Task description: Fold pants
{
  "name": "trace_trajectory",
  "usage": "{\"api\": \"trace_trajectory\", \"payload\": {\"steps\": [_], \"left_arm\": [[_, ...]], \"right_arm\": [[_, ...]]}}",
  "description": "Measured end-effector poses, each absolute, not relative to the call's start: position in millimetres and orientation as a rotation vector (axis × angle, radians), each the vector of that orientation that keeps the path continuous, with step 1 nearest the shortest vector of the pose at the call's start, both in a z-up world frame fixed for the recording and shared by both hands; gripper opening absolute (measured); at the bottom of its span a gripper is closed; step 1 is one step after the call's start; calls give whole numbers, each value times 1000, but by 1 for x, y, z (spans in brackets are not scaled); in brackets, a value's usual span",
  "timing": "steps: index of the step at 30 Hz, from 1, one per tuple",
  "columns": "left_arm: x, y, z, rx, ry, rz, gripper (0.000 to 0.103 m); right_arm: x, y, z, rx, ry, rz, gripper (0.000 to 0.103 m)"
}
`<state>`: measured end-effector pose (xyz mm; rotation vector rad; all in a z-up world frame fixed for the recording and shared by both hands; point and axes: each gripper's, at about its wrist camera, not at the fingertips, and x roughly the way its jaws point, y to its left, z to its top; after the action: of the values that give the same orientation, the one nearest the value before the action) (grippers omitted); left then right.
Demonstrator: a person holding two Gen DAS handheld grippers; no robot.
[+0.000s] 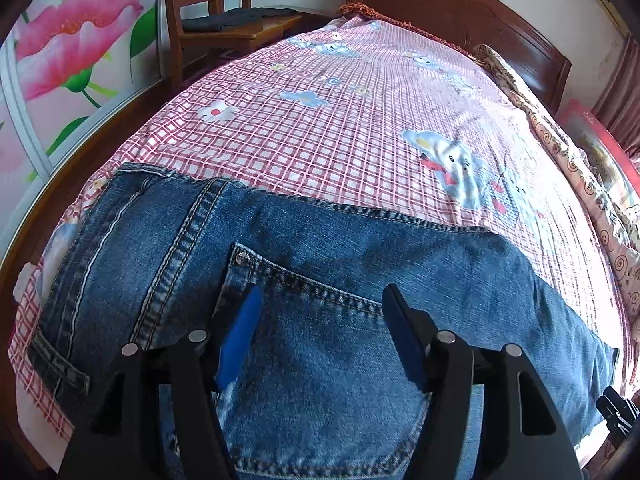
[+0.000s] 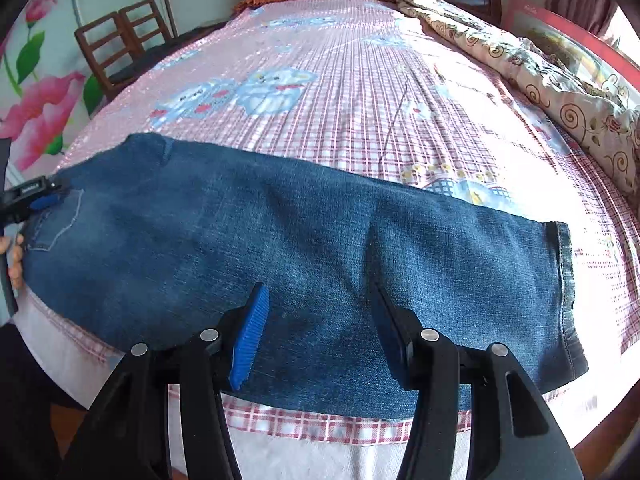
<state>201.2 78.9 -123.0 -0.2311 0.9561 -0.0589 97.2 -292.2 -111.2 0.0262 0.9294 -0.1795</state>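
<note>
Blue jeans [image 2: 280, 248] lie flat across the near edge of the bed, folded lengthwise with one leg on the other; the waist is at the left, the hems [image 2: 564, 280] at the right. In the left wrist view the jeans [image 1: 320, 272] show a back pocket [image 1: 320, 360] and the waistband. My left gripper [image 1: 320, 300] is open just above the back pocket; it also shows in the right wrist view [image 2: 44, 200]. My right gripper [image 2: 320, 292] is open above the leg section near the front edge.
The bed [image 1: 360, 120] has a pink checked sheet with cartoon prints. A rolled floral quilt [image 2: 540, 72] lies along the right side. A wooden headboard [image 1: 460, 12] stands at the far end. Wooden chairs [image 1: 216, 8] with dark cloth stand at the left by a flowered wall.
</note>
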Motion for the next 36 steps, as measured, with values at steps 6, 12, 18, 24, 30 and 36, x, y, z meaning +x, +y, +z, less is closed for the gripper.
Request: {"api": "trace_trajectory", "payload": {"steps": [6,12,18,24,30,36], "left_arm": [[134,4,-93,-92,887,-259,87],[138,-14,-143,-61,1023,-227,89],[131,-38,-152,100,1010,-206,101],[128,-35,-152,72,986,-193,101],[132,-36,-152,74,1004,-182,101],[133,-36,-151,70,1014,-184,101]], "right_arm": [[126,-284,-138,49,983,-162,66],[104,-294,-128,87,964,-152,66],[33,-388,-78,436,732,-300,66],[70,-417,-76,640,662,-159,66],[170,-362,-123,491,889,-122,66],[156,-381,-119,581,878,-153,68]]}}
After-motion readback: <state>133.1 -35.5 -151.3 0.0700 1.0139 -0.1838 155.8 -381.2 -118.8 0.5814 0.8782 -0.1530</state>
